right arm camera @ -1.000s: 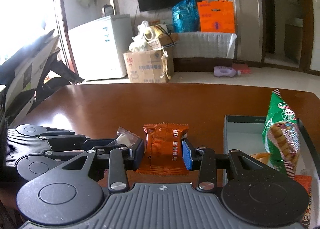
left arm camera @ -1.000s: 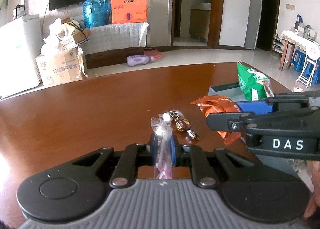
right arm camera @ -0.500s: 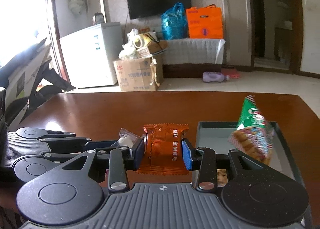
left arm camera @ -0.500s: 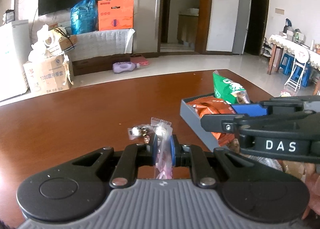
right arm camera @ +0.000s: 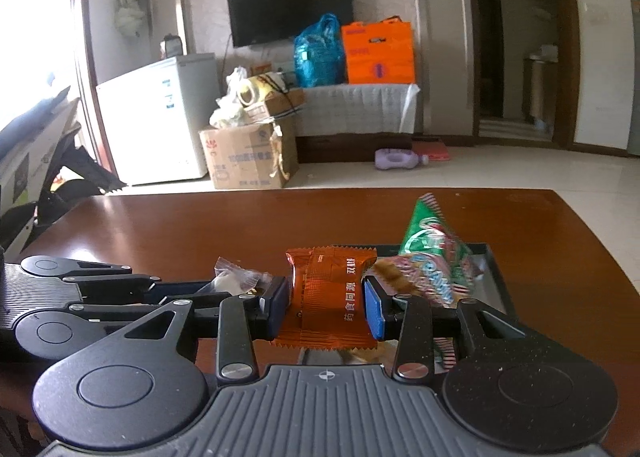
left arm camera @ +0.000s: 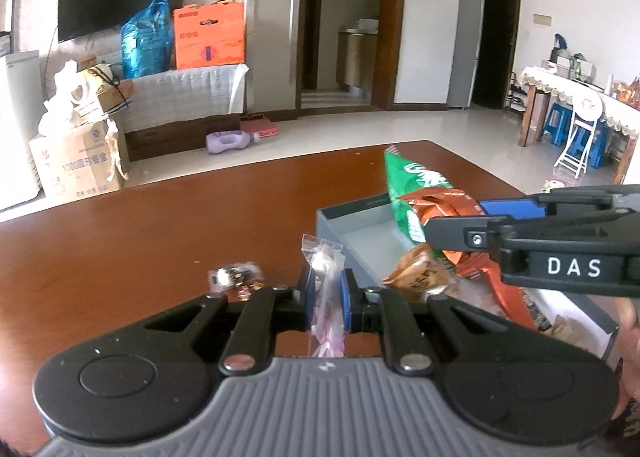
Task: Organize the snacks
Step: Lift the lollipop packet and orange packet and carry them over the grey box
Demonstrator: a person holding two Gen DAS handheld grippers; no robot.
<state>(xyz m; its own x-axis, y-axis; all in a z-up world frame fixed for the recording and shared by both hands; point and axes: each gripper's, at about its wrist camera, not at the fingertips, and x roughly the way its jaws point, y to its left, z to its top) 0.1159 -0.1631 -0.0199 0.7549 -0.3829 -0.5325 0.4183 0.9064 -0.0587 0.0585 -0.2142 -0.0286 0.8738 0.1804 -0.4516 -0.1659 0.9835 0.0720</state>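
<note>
My left gripper [left arm camera: 326,297] is shut on a small clear-wrapped candy [left arm camera: 325,273], held above the brown table just left of the grey tray [left arm camera: 352,223]. The same candy [right arm camera: 232,277] and left gripper show at the left of the right wrist view. My right gripper [right arm camera: 327,301] is shut on an orange snack packet [right arm camera: 330,297], held over the near end of the tray [right arm camera: 494,269]. In the left wrist view that packet [left arm camera: 448,209] hangs from the right gripper over the tray. A green snack bag [left arm camera: 412,185] stands in the tray, beside a tan packet [left arm camera: 420,277].
A few small wrapped candies [left arm camera: 236,275] lie on the table [left arm camera: 160,225] left of the left gripper. The table's far edge gives onto a tiled floor with a cardboard box [right arm camera: 248,157], a white chest [right arm camera: 160,121] and a purple bottle [right arm camera: 398,159].
Both grippers have travelled together toward the tray, each still holding its snack. The tray and green bag now sit closer, and the loose candies have slid to the left of the view.
</note>
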